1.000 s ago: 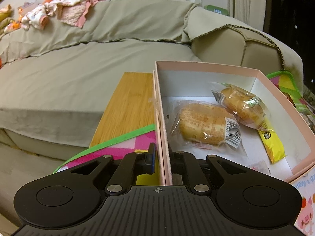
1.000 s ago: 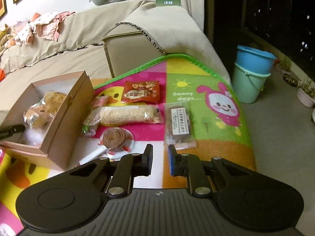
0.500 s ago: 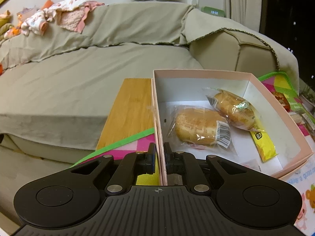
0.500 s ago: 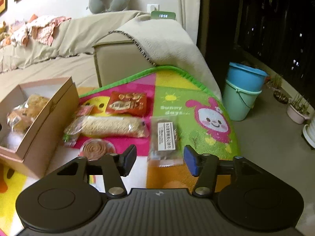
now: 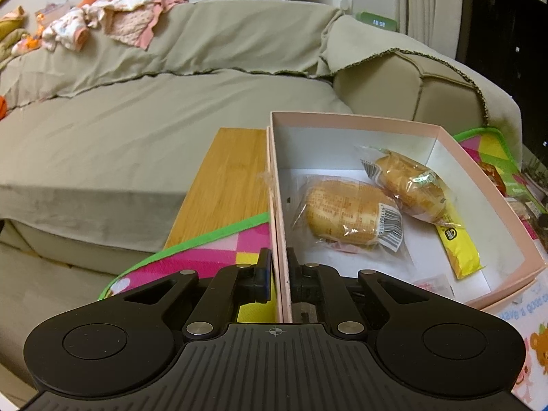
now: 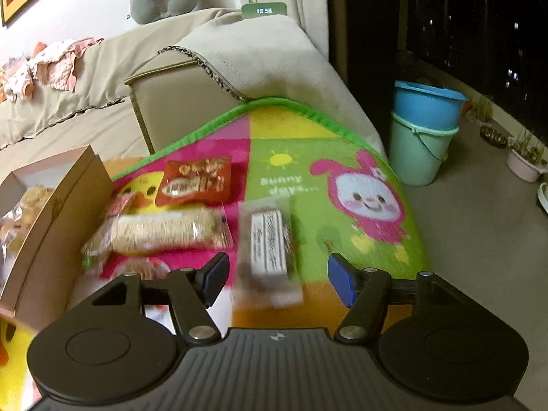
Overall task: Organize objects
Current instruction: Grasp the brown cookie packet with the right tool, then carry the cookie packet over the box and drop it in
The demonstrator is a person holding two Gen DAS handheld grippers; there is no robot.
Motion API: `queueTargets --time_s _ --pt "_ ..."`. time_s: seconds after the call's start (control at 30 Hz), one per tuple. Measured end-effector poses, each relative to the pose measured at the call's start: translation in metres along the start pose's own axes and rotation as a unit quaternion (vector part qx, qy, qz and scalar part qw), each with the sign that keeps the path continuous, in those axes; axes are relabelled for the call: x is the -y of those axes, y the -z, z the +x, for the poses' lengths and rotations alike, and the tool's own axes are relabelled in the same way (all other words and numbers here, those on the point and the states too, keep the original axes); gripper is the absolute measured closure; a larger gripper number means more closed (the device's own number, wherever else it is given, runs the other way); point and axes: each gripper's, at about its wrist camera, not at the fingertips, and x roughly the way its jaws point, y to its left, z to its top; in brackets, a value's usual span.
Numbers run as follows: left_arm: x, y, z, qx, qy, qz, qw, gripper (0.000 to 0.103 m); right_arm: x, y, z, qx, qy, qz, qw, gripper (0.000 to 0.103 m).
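Motion-blurred snack packets (image 6: 191, 185), label text on clear packet (image 6: 269, 243) perhaps unreadable, box (image 6: 51, 219) cut off at left

I'm in a home living room: a covered sofa (image 5: 164, 102) with baby clothes (image 5: 102, 17) on its back, a play mat (image 6: 308, 178) beside it, buckets (image 6: 424, 130) past the mat.

The right gripper (image 6: 277, 279) was shut a second ago; its jaws have just been opening and now stand apart. It has also come forward and lower over the mat, so the clear packet with the white label (image 6: 269, 243) now lies just ahead, partly between the fingertips, untouched by either.
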Motion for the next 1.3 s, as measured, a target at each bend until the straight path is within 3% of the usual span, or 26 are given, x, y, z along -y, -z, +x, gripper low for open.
queueTargets --time_s 0.17,0.2,0.23,0.43,0.6,0.8,1.03,1.3 --pt "-0.001 0.001 -0.001 -0.001 0.004 0.002 1.0000 0.093 -0.015 -0.010 0.029 -0.034 0.017 -0.030 0.999 0.042" --pt "-0.002 0.001 -0.001 0.000 0.006 0.002 1.0000 0.093 -0.018 -0.009 0.028 -0.032 0.023 -0.039 0.998 0.057" --pt "-0.002 0.001 -0.001 0.000 0.008 0.001 1.0000 0.093 -0.020 -0.008 0.025 -0.035 0.022 -0.046 0.998 0.063" --pt "-0.004 0.002 -0.002 0.004 0.012 -0.001 0.9999 0.092 -0.024 0.003 -0.026 -0.045 0.015 -0.049 0.998 0.063" --pt "-0.005 0.001 -0.002 0.005 0.016 -0.004 0.9998 0.092 -0.036 0.023 -0.085 -0.065 -0.050 -0.023 0.996 0.063" --pt "-0.006 0.001 -0.001 0.006 0.017 -0.003 0.9998 0.092 -0.084 0.035 -0.148 -0.047 -0.113 -0.061 0.991 0.063" --pt "-0.006 0.001 -0.001 0.007 0.020 -0.007 0.9998 0.091 -0.151 -0.013 -0.182 0.020 -0.191 -0.114 0.975 0.063" --pt "-0.006 0.001 -0.001 0.007 0.024 -0.005 0.9997 0.091 -0.236 -0.087 -0.138 0.076 -0.234 -0.105 0.963 0.059"
